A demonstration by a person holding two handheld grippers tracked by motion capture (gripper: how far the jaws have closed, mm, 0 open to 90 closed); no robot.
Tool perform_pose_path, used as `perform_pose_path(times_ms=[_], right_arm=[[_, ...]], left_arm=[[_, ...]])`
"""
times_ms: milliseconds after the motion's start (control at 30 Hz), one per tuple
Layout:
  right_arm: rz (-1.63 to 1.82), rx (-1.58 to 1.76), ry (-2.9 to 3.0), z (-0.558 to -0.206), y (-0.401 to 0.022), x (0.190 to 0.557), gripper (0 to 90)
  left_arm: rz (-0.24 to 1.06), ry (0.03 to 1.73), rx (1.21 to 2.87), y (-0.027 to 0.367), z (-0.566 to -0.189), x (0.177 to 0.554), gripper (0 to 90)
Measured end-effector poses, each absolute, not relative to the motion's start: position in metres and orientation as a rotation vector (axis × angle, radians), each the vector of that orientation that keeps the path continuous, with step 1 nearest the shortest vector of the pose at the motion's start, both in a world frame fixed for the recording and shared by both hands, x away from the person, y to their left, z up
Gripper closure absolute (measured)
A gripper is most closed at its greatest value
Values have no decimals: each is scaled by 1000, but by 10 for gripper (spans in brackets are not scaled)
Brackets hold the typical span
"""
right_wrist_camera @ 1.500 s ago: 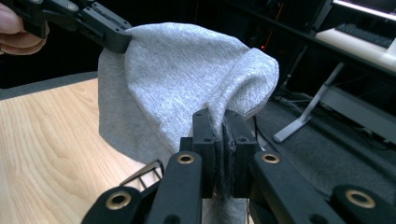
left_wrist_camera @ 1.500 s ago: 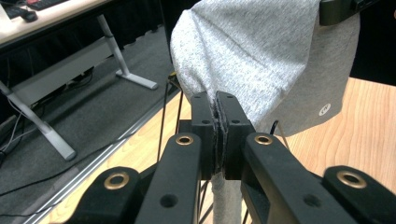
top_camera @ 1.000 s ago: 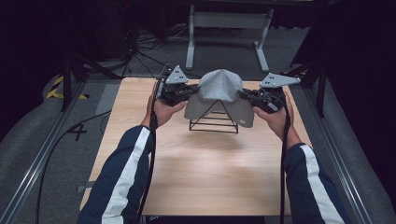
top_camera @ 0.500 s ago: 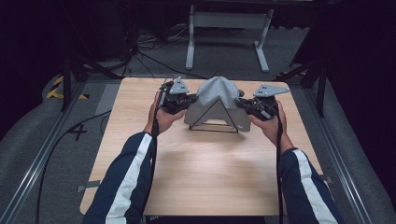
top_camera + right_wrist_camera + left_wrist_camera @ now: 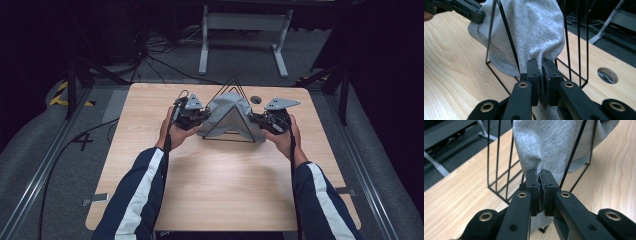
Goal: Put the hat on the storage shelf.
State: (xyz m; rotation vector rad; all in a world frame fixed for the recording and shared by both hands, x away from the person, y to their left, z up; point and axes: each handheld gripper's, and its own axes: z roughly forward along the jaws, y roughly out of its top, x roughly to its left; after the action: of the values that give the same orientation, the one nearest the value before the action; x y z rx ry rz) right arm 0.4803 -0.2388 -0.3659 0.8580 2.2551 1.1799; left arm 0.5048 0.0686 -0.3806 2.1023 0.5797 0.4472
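A grey cloth [image 5: 227, 112] hangs inside a black wire triangular rack [image 5: 231, 86] at the table's middle back. My left gripper [image 5: 204, 115] is shut on the cloth's left edge, and fabric [image 5: 544, 152] bunches out from between its pinched jaws beside the rack's wires [image 5: 499, 165]. At the rack's right side my right gripper [image 5: 256, 118] is shut on the cloth's other edge; the fabric [image 5: 534, 32] rises from its closed jaws, with rack wires [image 5: 506, 32] crossing in front. The rack's top wires stand bare above the cloth.
The wooden table [image 5: 220, 185] has a round cable hole [image 5: 256, 99] behind the rack, also seen as a hole [image 5: 607, 75] in the right gripper view. A white metal stand [image 5: 245, 22] and cables lie on the floor beyond the far edge.
Both grippers have sunk toward the table with the cloth. The cloth, draped over the rack's top before, now hangs lower inside it and the rack's peak shows above it.
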Motion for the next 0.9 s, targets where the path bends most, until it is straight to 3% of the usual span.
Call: perform_pose_path(times_ms=[300,600,900], right_arm=[[1144,899,2268,-381,-240,483,842],[1127,881,2248,-366,-250,470,745],[1118,863,2253,-359,-260,454,716]], left_arm=[[439,600,2134,66,-394,503,857],[496,560,2167,84,-381,488,831],[513,524,2212,104,-380,467,820]])
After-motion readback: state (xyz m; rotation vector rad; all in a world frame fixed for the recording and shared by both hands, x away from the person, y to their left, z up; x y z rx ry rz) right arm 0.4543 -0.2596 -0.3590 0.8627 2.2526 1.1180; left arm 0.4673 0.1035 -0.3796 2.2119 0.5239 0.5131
